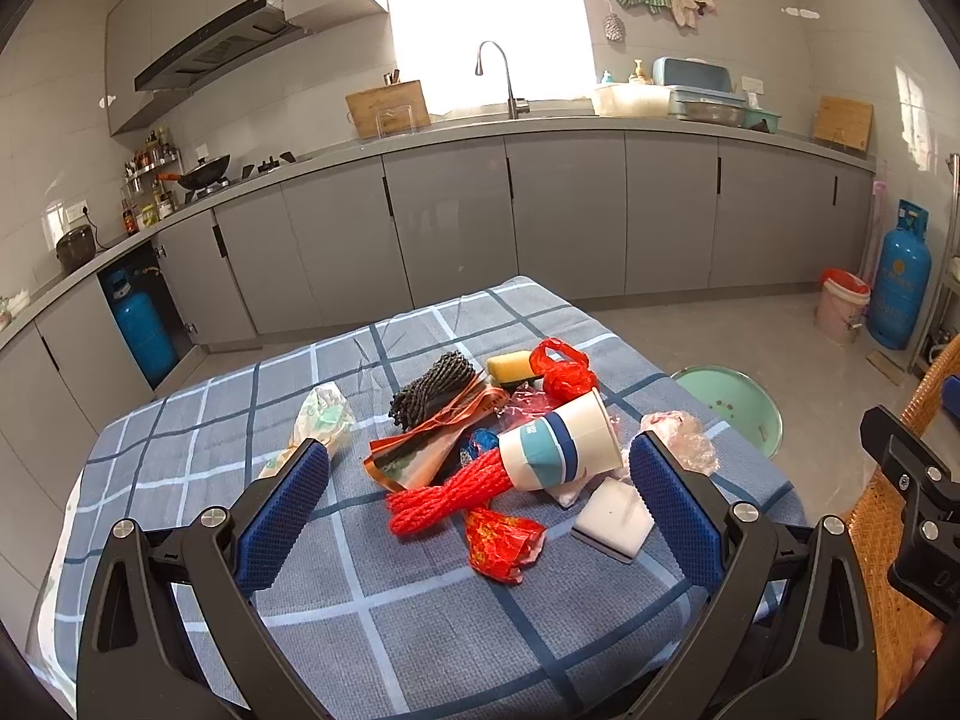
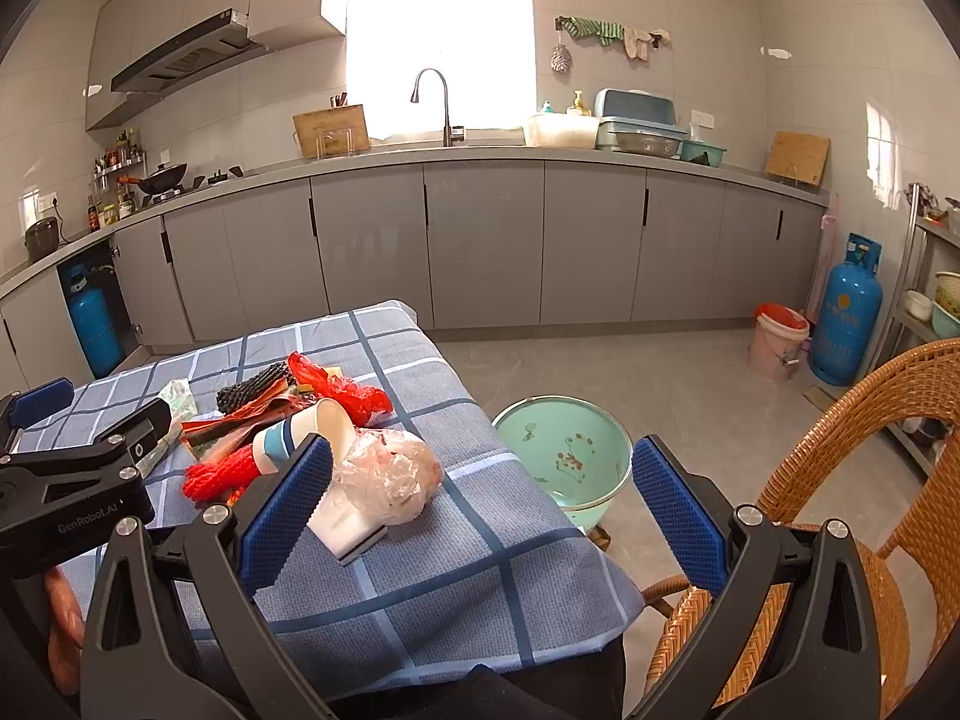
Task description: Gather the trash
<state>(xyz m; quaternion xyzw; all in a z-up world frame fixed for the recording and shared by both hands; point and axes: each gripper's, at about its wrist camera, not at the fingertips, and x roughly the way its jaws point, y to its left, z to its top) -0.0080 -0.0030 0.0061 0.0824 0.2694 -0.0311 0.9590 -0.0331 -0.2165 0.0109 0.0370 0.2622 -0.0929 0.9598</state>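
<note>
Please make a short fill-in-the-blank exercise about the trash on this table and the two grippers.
1. The paper cup lies on its ____.
2. The green basin stands on the ____, beside the table.
3. Both grippers have their jaws ____.
4. The mesh net in front of the cup is ____ in colour.

Missing words: side; floor; open; red

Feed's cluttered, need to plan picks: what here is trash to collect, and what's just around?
Job:
paper cup
red net
red wrapper
clear plastic bag
green basin

Around:
wicker chair
gas cylinder
pink bucket
</note>
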